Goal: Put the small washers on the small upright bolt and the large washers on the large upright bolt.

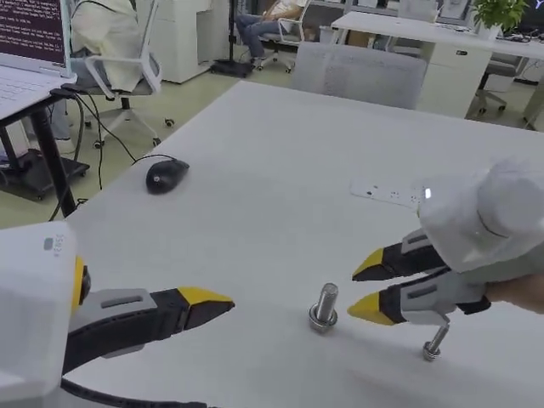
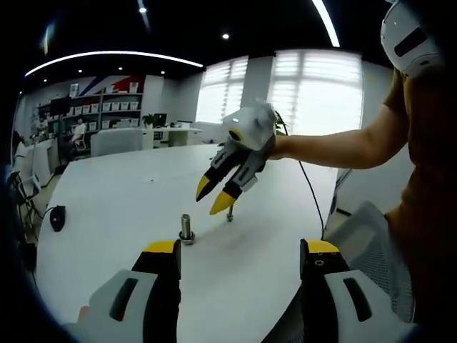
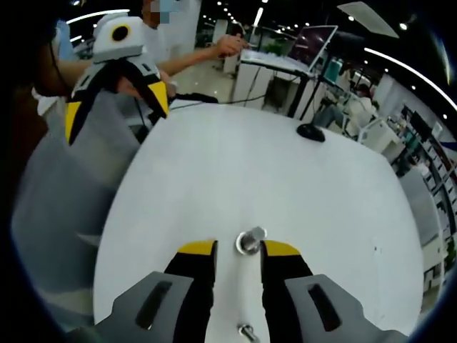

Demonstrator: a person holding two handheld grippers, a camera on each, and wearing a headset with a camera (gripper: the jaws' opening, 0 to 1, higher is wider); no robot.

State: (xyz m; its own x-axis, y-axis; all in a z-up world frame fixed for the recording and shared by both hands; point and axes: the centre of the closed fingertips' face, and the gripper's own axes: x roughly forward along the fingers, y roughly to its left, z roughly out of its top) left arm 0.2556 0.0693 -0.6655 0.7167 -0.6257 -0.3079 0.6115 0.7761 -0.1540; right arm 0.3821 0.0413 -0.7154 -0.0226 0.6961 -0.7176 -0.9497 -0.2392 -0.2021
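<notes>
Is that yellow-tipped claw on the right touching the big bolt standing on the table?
Apart. In the left gripper view, the right gripper hangs above and beside the big bolt, with bare table showing between them.

The left gripper point(image 2: 241, 246) and the right gripper point(image 1: 359, 291) both have black jaws with yellow tips, grey slotted side panels and a rounded white housing behind. The person wears a mustard-brown shirt point(image 2: 428, 186) and a white headset point(image 2: 403, 28) with a dark slot.
</notes>
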